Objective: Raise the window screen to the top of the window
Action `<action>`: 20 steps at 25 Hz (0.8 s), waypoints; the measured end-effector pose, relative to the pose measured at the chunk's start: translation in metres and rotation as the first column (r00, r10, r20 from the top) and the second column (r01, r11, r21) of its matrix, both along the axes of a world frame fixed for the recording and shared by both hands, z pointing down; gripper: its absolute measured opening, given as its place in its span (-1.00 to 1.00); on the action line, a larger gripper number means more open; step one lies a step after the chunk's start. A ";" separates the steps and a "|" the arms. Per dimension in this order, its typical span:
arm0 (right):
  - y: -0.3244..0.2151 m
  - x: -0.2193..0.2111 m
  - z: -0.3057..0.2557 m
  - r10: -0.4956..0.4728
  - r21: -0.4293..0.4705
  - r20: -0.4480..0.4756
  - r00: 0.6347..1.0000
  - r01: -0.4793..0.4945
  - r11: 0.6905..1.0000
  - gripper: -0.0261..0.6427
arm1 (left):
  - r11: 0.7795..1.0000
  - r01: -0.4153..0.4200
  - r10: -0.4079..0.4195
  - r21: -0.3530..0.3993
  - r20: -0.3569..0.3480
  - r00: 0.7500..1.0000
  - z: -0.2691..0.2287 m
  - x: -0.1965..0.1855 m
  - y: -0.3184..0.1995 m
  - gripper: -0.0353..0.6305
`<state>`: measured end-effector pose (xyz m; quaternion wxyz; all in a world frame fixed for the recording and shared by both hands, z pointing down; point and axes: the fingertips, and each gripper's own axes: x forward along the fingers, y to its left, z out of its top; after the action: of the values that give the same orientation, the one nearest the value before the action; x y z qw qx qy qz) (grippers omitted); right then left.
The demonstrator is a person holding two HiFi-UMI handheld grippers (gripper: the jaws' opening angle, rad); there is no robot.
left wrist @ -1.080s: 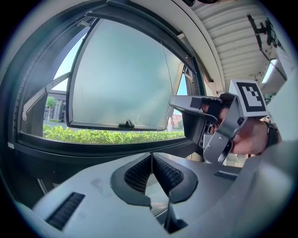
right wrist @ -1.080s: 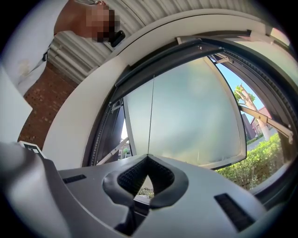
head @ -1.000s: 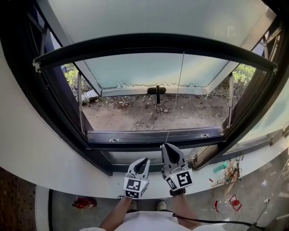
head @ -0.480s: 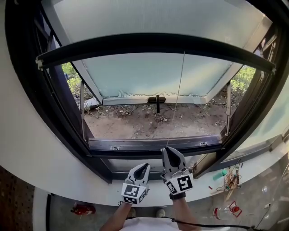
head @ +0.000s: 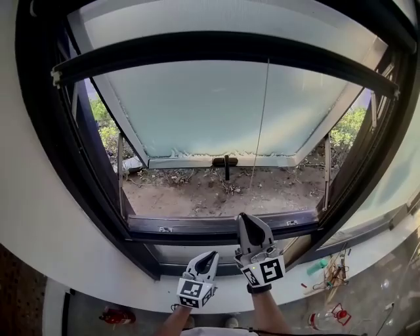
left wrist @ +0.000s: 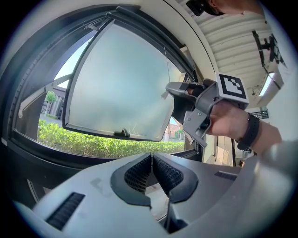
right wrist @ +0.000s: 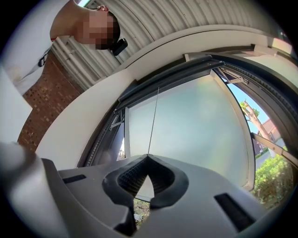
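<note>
Right gripper [head: 243,216] was closed on the thin pale pull cord [head: 260,128]. In the right gripper view the cord entered right at the tip where the two ribbed black pads [right wrist: 132,176] met, and ran straight up from there. That gripper pointed upward toward the window, held over the dark lower window frame [head: 197,226].

Left gripper [head: 210,254] was closed too, with the pads together and nothing between them. It sat lower and just left of the right one, over the white curved sill [head: 72,256], apart from the cord.

Window screen's dark bottom bar [head: 216,47] spanned the full width of the opening in its upper part. The cord ran up to the bar's lower edge. Hazy pale mesh [head: 216,16] showed above the bar. I couldn't tell whether the bar had reached the top of the frame.

Below the bar the opening was clear to the frosted glass sash [head: 190,108], tilted outward, with a small black handle [head: 225,162] on its lower rail. Bare soil with dry debris [head: 216,190] lay outside, below the sash.

The left gripper view showed a green hedge [left wrist: 93,145] outside and the hand [left wrist: 230,122] holding the right gripper, with a black wrist strap [left wrist: 252,132].
</note>
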<state>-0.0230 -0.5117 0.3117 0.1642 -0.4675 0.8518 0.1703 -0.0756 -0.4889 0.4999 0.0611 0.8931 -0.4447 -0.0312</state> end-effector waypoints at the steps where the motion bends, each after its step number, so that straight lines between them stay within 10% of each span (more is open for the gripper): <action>1: -0.001 -0.001 -0.006 0.000 0.012 -0.003 1.000 0.000 1.000 -0.92 | 1.000 -0.002 0.002 -0.001 -0.001 1.000 0.000 0.001 0.000 -0.85; 20: 0.019 0.002 -0.132 -0.063 0.186 0.112 0.992 0.041 0.982 -0.92 | 1.000 -0.016 0.016 -0.012 -0.006 1.000 0.001 0.001 -0.001 -0.85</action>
<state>-0.0207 -0.4925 0.1802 0.2606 -0.4372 0.8333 0.2159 -0.0746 -0.4898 0.5009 0.0679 0.8961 -0.4376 -0.0308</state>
